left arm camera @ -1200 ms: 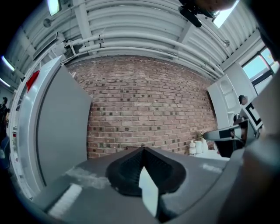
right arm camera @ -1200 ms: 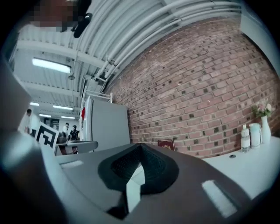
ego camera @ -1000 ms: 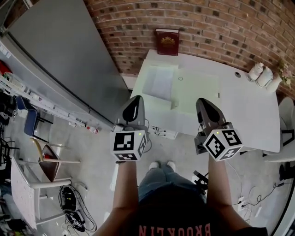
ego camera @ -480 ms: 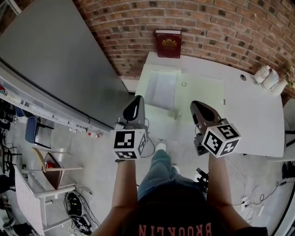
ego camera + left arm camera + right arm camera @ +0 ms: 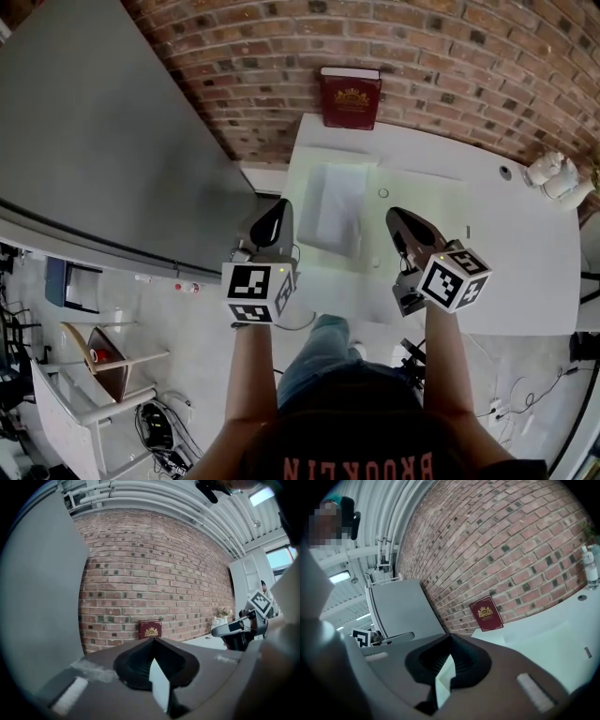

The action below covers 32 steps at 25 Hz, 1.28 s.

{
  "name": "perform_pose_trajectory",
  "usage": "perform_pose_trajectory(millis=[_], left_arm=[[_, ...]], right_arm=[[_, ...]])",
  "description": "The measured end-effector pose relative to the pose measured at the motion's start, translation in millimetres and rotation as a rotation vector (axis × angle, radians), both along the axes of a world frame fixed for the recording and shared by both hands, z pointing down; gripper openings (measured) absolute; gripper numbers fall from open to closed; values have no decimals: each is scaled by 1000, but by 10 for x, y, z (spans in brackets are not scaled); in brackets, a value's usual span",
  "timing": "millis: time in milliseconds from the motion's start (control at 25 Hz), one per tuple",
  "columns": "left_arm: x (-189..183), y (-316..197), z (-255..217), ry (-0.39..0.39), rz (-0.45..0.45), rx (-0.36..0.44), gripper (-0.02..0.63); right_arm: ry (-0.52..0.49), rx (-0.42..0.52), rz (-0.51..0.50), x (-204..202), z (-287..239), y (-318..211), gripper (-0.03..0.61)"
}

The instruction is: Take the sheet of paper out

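Approach stage; the sheet has not yet been touched.

The white counter (image 5: 525,253) stands against a brick wall. An open pale green folder (image 5: 422,206) lies at the counter's left end, reaching from near the far edge to the near edge. The sheet of paper (image 5: 336,208) rests on the folder's left half. Whether a clear cover lies over it cannot be told. Its long axis runs from the near edge toward the wall, tilted slightly, with one short end facing the person. A red book (image 5: 351,97) leans on the wall at the far edge.

The left gripper (image 5: 280,203) hangs over the near-left corner, just beside the sheet. The right gripper (image 5: 395,215) is over the folder's right half. Both sets of jaws are closed, tips together, and hold nothing.

Judgement: the next move calls for parting one set of jaws, lowering to a free edge of the sheet, and probably steadying the folder with the other.
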<state>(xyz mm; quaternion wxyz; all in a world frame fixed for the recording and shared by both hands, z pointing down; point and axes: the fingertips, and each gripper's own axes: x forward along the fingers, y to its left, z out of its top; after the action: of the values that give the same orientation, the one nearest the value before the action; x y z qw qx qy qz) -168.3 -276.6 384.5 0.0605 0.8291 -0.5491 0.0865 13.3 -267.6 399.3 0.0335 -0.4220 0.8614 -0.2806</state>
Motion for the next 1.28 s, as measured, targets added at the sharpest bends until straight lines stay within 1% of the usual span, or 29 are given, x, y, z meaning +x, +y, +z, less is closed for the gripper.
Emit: perform_pose_trajectory(millis=[120,320,400,640,680,720,760,840,880,1040,1280], left_arm=[[-108,-250,122,5,8,-32,0],[-272,-615,342,2,10,-89,0],[-325,-743,421,4,16,-108,0],[-383,-986,687,-5,67,-172,0],[-391,-1016,729,-5,71,-182,0],[-400,-1045,768,-4,73,-192,0],[-409,-1068,804,-2,74,-202,0],[-422,-1102,868,2,74,-218,0],[-427,-1109,902,2,76,-225,0],[-476,-1055,1084,-18,74,-259,0],[-562,-943,1312,-9,36,-315,0]], right_arm=[[-14,-74,-9,-81,146,-226,2],[108,-179,-34,-185,562,-477,2],[137,-228,-38,-212,736,-576,2],[260,-384,-64,-237,1311,-679,3],[263,-410,-73,-249,1389,-673,13],[260,-437,-85,-267,1465,-663,54],[256,-464,-100,-285,1541,-649,75],[263,-511,-122,-303,1698,-626,144],[270,-529,-127,-301,1773,-621,156],[263,-588,-138,-311,2012,-612,156],[225,-668,-150,-357,2304,-635,156]])
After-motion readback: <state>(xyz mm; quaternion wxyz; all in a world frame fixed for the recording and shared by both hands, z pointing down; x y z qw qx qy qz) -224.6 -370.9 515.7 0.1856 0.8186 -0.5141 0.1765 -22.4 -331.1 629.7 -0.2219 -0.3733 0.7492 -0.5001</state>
